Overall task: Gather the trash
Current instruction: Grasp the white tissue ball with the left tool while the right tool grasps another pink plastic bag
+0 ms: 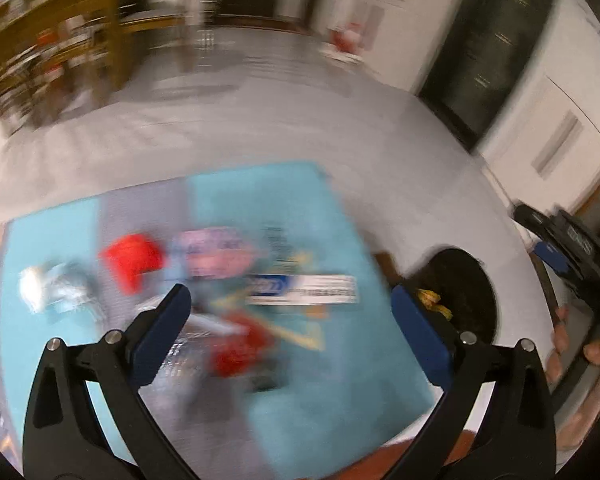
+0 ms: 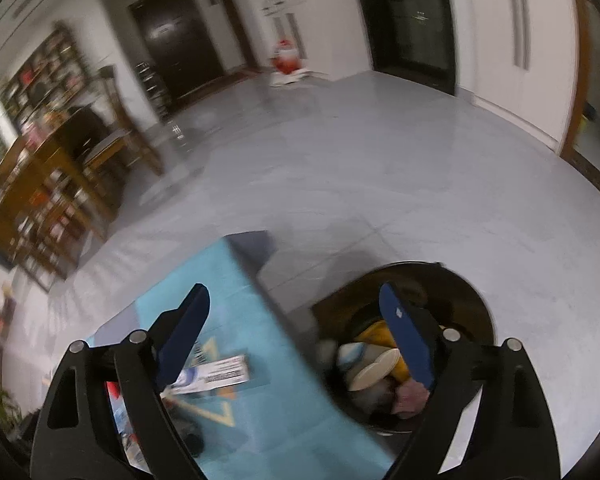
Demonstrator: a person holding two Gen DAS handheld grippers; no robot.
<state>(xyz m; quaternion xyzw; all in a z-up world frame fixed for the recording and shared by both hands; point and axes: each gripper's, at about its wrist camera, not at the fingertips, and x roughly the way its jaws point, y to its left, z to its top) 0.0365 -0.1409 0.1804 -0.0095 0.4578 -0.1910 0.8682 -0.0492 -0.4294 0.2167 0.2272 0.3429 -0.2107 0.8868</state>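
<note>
A low teal table [image 1: 332, 380] holds several pieces of trash, all blurred: a red wrapper [image 1: 132, 260], a silvery wrapper [image 1: 48, 288], a purple packet [image 1: 212, 248], a long white and blue box [image 1: 304, 290] and a red and foil piece [image 1: 236, 348]. My left gripper [image 1: 290, 296] hovers open above them, holding nothing. A black bin [image 1: 480, 280] stands on the floor right of the table. My right gripper [image 2: 294, 292] is open and empty over the table edge [image 2: 260, 280] and the bin [image 2: 472, 300], which holds yellow [image 2: 374, 332], pale [image 2: 374, 368] and pink [image 2: 410, 396] trash.
Grey tiled floor [image 2: 380, 180] spreads beyond the table. Wooden shelving [image 2: 40, 184] stands at the left, a dark door [image 2: 176, 40] and a red and white figure [image 2: 286, 60] at the back, white cabinets [image 2: 516, 40] at the right. A hand [image 1: 596, 360] holds the other gripper.
</note>
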